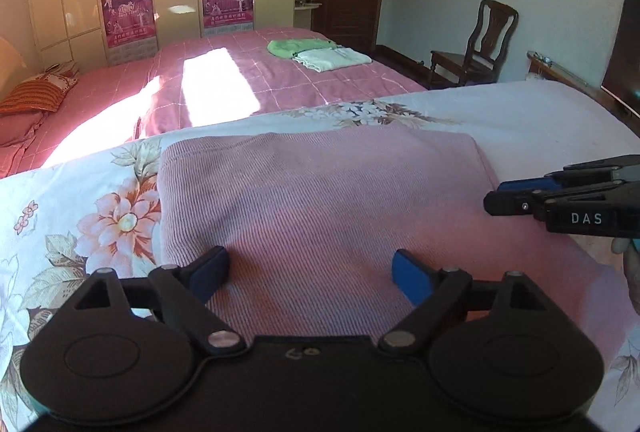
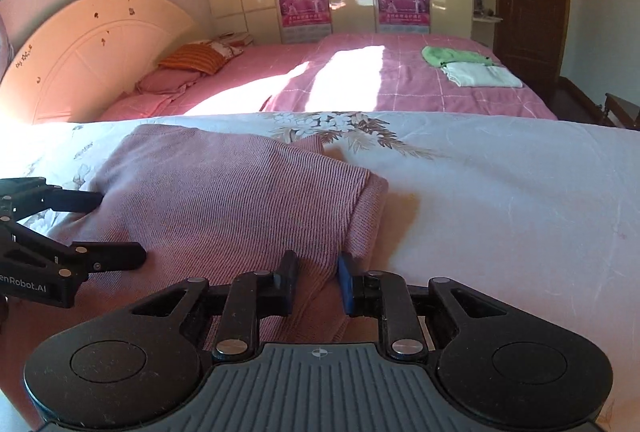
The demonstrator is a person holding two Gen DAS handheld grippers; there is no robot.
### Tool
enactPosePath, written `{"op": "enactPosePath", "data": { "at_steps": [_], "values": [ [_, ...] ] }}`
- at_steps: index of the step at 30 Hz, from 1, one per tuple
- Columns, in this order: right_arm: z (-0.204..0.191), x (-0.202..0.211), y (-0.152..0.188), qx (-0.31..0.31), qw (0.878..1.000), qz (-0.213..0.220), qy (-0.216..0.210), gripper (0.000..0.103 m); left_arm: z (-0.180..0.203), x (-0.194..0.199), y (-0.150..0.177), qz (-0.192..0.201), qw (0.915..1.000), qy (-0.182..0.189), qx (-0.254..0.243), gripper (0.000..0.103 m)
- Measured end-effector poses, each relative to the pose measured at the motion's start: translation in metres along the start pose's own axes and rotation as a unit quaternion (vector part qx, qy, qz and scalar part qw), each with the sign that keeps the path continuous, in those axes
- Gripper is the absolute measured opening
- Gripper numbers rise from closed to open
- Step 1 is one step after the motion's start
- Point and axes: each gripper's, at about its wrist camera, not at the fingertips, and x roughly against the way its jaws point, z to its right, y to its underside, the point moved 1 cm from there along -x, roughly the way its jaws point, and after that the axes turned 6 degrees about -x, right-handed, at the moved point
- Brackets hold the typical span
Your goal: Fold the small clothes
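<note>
while the pink ribbed garment [image 1: 320, 200] is lying on the floral sheet [image 1: 540, 120], we are holding our left tool [image 1: 310, 274] spread wide over it, gripping nothing, and our right tool [image 2: 318, 282] is pinching a fold at its near edge.

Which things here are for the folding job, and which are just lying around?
For the job:
pink ribbed garment
left claw, open
right claw, closed on a fold of the garment
floral sheet underneath

Just lying around:
green cloth
white folded cloth
orange striped pillow
wooden chair
</note>
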Motion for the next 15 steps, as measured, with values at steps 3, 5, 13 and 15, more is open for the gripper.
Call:
{"op": "enactPosePath", "data": {
  "at_steps": [3,5,13,15],
  "values": [
    [-0.007,0.035,0.005,0.012,1.0,0.021,-0.019,0.02,0.007,0.035,0.007,0.031,0.9995,0.005,0.002,0.074],
    [-0.011,0.056,0.011,0.022,0.999,0.031,-0.036,0.02,0.015,0.055,0.017,0.048,0.9988,0.009,0.003,0.072],
    [-0.038,0.084,0.056,0.104,0.992,0.011,-0.069,0.02,0.043,0.077,0.052,0.033,0.9992,0.022,0.009,0.068],
    [-0.037,0.073,0.067,0.115,0.992,-0.003,-0.051,0.02,0.043,0.076,0.059,0.026,0.9994,0.017,0.014,0.068]
  ]
}}
